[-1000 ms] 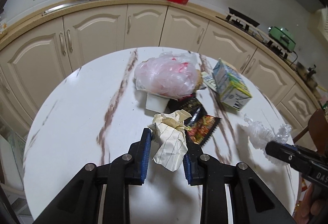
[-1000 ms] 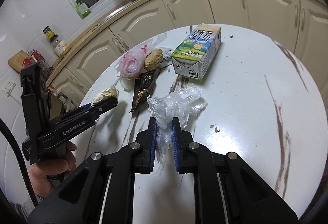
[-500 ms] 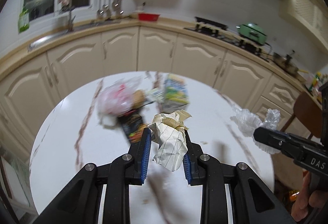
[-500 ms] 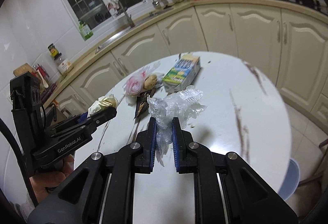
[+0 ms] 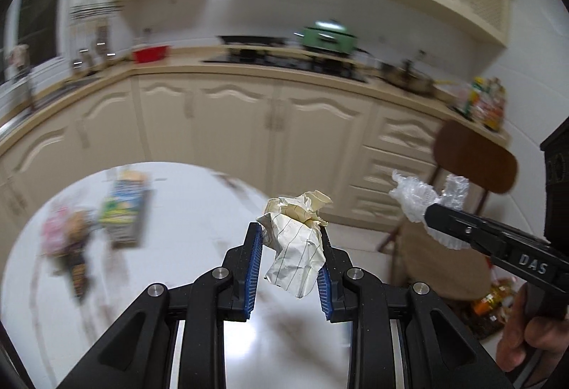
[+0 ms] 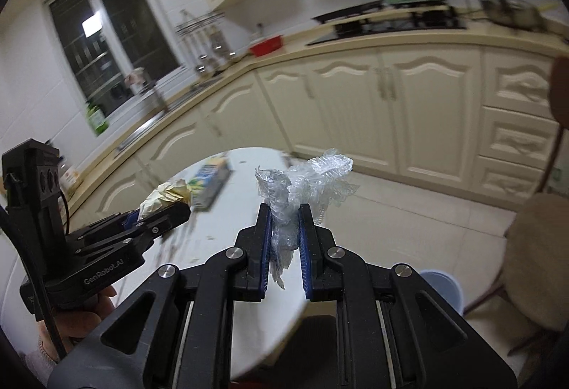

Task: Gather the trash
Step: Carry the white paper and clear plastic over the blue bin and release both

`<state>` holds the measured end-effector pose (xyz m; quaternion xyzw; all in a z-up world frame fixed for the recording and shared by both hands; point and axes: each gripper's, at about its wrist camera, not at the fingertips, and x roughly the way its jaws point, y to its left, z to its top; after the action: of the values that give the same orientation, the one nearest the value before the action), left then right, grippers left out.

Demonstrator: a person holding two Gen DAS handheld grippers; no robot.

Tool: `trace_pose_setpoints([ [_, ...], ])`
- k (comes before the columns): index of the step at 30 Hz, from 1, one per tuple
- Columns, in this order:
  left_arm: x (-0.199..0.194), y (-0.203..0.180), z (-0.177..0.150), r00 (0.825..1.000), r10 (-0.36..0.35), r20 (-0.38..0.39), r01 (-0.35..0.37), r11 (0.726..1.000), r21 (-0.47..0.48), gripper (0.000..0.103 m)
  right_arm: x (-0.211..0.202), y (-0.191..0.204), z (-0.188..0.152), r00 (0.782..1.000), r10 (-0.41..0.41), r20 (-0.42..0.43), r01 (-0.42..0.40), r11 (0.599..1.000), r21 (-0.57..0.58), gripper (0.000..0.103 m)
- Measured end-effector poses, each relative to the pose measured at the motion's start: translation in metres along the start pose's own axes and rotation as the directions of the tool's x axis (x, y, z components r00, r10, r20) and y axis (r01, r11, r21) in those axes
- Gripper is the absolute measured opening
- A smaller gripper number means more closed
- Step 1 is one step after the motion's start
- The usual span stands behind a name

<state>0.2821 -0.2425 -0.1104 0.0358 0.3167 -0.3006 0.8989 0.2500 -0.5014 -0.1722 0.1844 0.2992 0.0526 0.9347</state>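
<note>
Crumpled paper [image 5: 297, 246] is pinched in the left tongs [image 5: 288, 268] and plastic wrap [image 6: 302, 186] in the right tongs [image 6: 285, 243], both held clear above the tabletop [image 5: 199, 211], presumably for carrying to a bin.

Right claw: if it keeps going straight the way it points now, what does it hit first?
Probably nothing close. The right claw, shut on the clear plastic wrap, points past the table edge toward the tiled floor and cabinets; depth is unclear.
</note>
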Motion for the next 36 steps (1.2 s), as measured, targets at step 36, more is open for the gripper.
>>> trace_pose_setpoints([
  [36,0.384,-0.18,0.024,0.828,-0.043,-0.56,0.13,0.984,0.118,0.051,0.107,-0.295,-0.115,0.94,-0.095,-0.327,0.236,0.876,0.422,0.022],
])
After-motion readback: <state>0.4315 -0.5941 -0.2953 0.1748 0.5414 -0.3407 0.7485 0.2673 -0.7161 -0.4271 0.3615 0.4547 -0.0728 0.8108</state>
